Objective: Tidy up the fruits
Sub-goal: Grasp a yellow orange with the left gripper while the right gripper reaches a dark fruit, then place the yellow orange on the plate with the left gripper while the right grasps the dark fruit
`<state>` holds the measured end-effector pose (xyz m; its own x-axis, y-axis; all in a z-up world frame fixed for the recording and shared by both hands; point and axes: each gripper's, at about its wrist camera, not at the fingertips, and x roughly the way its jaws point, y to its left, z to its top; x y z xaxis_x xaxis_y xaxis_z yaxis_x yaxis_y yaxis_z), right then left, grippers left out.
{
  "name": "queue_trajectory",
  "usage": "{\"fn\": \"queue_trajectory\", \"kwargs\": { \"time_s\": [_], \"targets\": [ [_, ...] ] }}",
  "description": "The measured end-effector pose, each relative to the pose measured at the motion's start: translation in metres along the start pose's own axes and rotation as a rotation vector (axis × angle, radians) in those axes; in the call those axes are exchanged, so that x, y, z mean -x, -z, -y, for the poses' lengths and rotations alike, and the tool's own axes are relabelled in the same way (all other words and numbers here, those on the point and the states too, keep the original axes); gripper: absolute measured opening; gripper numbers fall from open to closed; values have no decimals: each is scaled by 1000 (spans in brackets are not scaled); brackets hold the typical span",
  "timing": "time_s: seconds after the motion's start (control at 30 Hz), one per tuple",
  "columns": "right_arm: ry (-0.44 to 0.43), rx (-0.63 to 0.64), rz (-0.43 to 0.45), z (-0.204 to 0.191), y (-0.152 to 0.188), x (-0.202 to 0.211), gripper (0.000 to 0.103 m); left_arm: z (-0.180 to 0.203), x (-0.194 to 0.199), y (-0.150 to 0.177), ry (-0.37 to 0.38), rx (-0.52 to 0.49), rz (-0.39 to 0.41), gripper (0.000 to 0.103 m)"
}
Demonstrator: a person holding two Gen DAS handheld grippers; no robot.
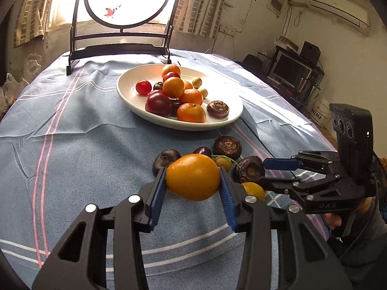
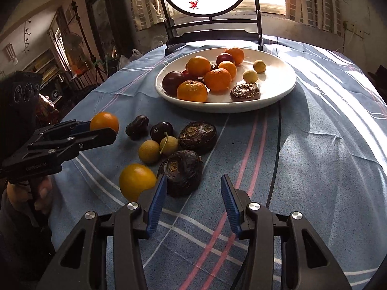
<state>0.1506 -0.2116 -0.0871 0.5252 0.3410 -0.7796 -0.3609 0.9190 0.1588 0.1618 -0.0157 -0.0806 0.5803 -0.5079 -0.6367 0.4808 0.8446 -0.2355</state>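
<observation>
A table draped in a blue striped cloth [image 1: 79, 145] fills the left wrist view, with a bright window and a dark round-framed stand [image 1: 121, 36] at its far edge. The left gripper [image 1: 193, 176] points down and forward over the near cloth, its blue pads pressed on either side of a yellow-orange fruit [image 1: 192, 180] that it holds clear of the cloth. Just beyond lie dark brown fruits [image 1: 227, 146] and another small yellow fruit [image 1: 254, 189]. A white plate [image 1: 135, 99] sits further back, loaded with oranges [image 1: 191, 112], red fruits and one dark fruit near its right rim. The right gripper [image 1: 273, 171] comes in from the right, level with the loose pile, one finger above the other. To the left of the pile the cloth lies bare and wide.

In the right wrist view the same cloth [image 2: 314, 157] runs up to the plate [image 2: 278, 91] and the stand [image 2: 212, 24], with dim shelves to the left. The right gripper [image 2: 193, 193] tilts downward, jaws partly apart with nothing between them; its left pad stands just beside a dark ribbed fruit [image 2: 181, 171]. A yellow fruit [image 2: 136, 181] lies left of that. The left gripper [image 2: 101, 130], gripped by a hand [image 2: 36, 191], carries its orange-yellow fruit [image 2: 104, 120] at the left edge. Bare cloth stretches right of the pile, toward the table's rounded edge.
</observation>
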Motion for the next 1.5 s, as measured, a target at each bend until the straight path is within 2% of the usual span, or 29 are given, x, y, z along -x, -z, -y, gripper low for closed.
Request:
{"fn": "queue_trajectory", "kwargs": {
  "time_s": [0.1,0.27,0.33,0.4,0.43,0.63,0.8,0.9,1.0,1.1,1.23,1.33,1.37,1.4,1.47,1.5],
  "targets": [
    [53,79,-9,-19,-1,-5,51,-5,2,0,16,23,8,41],
    [77,61,-56,-26,-9,-18,53,-5,2,0,20,21,9,41],
    [94,60,-55,-27,-9,-19,51,-6,3,0,21,22,11,41],
    [100,34,-47,-24,-8,-18,44,-5,2,1,22,20,11,41],
    [81,7,-40,-19,-8,-17,43,-5,2,1,23,18,10,41],
    [-4,-75,72,-4,-2,3,42,-4,3,1,22,18,17,41],
    [-16,-112,168,4,-2,22,42,-5,4,1,6,24,20,41],
    [-33,-139,196,15,-13,37,42,-6,7,-4,15,29,23,41],
    [2,-137,230,27,-37,50,42,-6,4,-22,-3,22,16,41],
    [26,-144,234,45,-68,46,42,-6,-7,-53,-15,14,8,42],
    [51,-206,205,77,-99,13,43,-15,-41,-94,-40,24,-15,42],
    [38,-256,175,94,-111,-15,43,-28,-72,-113,-56,53,-56,42],
    [34,-257,177,95,-113,-20,44,-30,-80,-118,-64,54,-63,47],
    [33,-255,183,95,-114,-23,45,-31,-86,-122,-68,54,-73,57],
    [36,-254,210,94,-113,-23,55,-32,-90,-127,-68,68,-69,68],
    [38,-252,220,93,-111,-20,55,-31,-86,-127,-65,74,-54,70]
  ]
}}
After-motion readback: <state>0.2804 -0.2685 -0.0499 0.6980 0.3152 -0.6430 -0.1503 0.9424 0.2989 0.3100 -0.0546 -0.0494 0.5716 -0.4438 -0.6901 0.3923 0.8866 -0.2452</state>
